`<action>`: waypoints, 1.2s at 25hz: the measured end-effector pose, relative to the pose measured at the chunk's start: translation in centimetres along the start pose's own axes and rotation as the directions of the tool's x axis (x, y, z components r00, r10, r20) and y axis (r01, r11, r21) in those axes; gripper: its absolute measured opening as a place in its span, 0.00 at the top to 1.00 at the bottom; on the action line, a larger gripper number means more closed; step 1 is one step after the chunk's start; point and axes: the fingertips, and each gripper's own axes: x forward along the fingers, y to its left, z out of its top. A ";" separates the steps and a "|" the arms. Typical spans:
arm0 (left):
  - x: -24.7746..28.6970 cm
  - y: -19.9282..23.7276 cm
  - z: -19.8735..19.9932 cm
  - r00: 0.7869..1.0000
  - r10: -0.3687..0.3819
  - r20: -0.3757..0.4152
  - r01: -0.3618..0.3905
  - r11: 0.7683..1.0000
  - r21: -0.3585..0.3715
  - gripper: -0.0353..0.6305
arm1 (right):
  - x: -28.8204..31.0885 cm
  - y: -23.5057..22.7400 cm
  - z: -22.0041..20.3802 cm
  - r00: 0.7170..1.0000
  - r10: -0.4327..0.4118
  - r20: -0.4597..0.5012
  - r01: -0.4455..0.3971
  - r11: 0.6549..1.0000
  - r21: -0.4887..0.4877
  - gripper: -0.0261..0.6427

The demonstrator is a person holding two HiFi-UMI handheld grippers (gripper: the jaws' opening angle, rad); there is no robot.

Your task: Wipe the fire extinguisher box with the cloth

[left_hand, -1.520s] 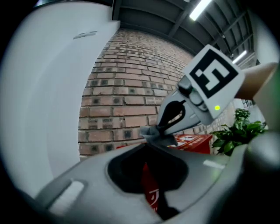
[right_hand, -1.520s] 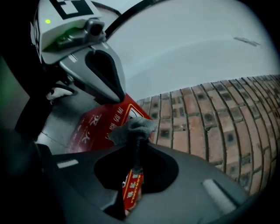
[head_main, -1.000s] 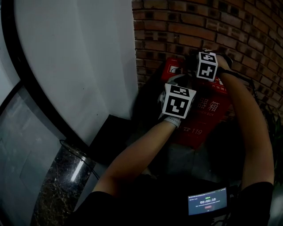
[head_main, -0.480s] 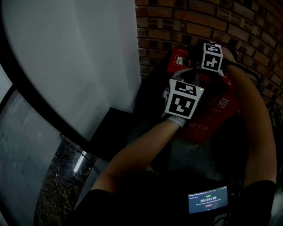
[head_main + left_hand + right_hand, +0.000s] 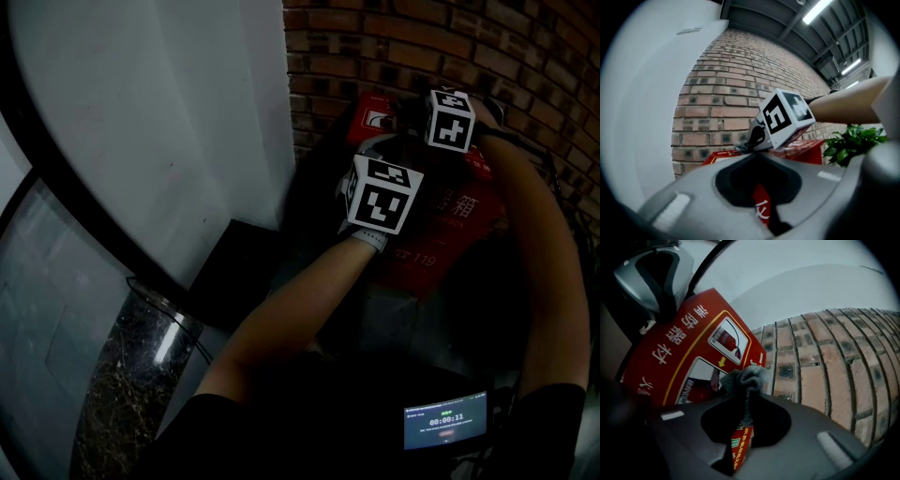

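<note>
The grey floor (image 5: 389, 323) is dim and bare where it shows. The red fire extinguisher box (image 5: 441, 253) stands on it, its back against the brick wall (image 5: 375, 56). A black block (image 5: 234, 272) sits at the foot of the white column (image 5: 169, 122), left of the box

The fire extinguisher box (image 5: 689, 343) is smooth, glossy red; the cloth (image 5: 747, 378) is soft, fuzzy grey fabric. Rough matt brick wall (image 5: 726, 103); smooth white wall panel (image 5: 169, 122); polished speckled stone floor (image 5: 122, 394).
</note>
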 end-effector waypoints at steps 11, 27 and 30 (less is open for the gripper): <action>-1.8 -0.8 -1.1 0.999 0.012 -0.034 -0.013 1.000 -0.022 0.94 | -5.0 3.9 2.1 0.996 0.040 0.077 -0.038 0.999 -0.025 0.92; -3.8 -2.9 0.9 0.999 0.034 -0.043 -0.033 0.999 0.016 0.94 | -11.4 8.2 4.4 0.972 0.141 0.188 -0.138 0.990 -0.029 0.91; -3.8 -3.8 1.6 0.999 0.013 -0.035 -0.013 1.000 -0.002 0.94 | -12.1 7.6 3.7 0.975 0.128 0.182 -0.126 0.992 -0.021 0.91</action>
